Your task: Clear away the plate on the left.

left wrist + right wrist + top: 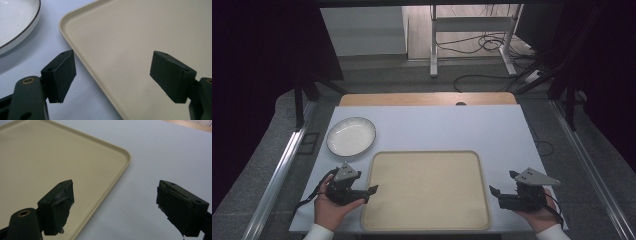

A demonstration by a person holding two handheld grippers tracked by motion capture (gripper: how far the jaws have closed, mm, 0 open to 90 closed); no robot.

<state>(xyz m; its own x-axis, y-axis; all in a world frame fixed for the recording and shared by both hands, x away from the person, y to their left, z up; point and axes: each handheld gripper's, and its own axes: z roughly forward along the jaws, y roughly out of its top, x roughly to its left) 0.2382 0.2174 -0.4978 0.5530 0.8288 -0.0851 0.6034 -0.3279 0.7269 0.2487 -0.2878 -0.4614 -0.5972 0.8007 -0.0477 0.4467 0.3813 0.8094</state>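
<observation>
The tray (427, 192) is lying flat and bare on the near middle of the pale desk (462, 127), its long near edge running along the desk's near edge. It is beige, with rounded corners and a low raised rim.

The left tongs (373, 189) are being held in the person's left hand (332, 206) at the tray's near left side, pointing inward across the rim. In the left gripper view the tongs (112, 75) are standing spread wide with nothing between them: one jaw is hanging over the desk just outside the rim, the other over the tray's (150, 37) floor, so the rim is passing between them untouched. The hand is sitting low, close to the desk's near left corner.

The right tongs (493, 193) are mirroring this from the tray's near right side, held in the right hand (537, 212) and pointing inward. In the right gripper view the tongs (115, 205) are likewise spread and empty, one jaw over the tray's (50, 157) floor, the other over bare desk (170, 152) beyond the rim; their pads are looking worn and ragged.

A white plate (351, 136) with a dark rim line is sitting on the desk just beyond the tray's far left corner, apart from it; in the left gripper view the plate (17, 22) is lying near the corner. The desk's far half and right strip are lying open.
</observation>
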